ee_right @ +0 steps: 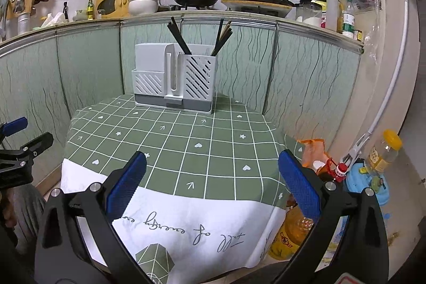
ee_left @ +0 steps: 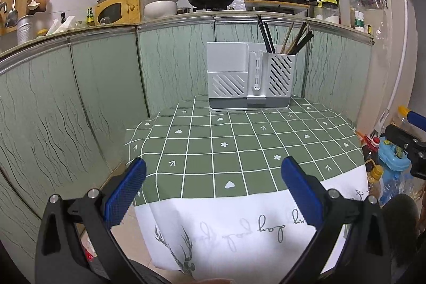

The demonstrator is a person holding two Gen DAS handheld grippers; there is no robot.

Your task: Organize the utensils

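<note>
We're looking across a small table (ee_left: 266,140) draped in a green checked cloth (ee_right: 202,148) with a white printed hem hanging over the near edge. Behind it runs the pale green cabinet front (ee_left: 87,87) under the kitchen counter.

At the far end of the table stands the white holder (ee_left: 249,79), upright on its grey base, slotted fronts facing us. Its left compartment looks bare from here; the right compartment holds the chopsticks (ee_left: 286,37), dark and wooden ones leaning apart, tips out above the rim. The right wrist view shows the same holder (ee_right: 174,80) and chopsticks (ee_right: 202,36).

Down front, our left gripper (ee_left: 213,190) hangs over the cloth's near edge, blue pads spread wide, nothing between them. Our right gripper (ee_right: 211,185) sits the same way: jaws fully apart, holding nothing, well short of the holder.

Off the table's right side we see bottles on the floor (ee_right: 383,153).
</note>
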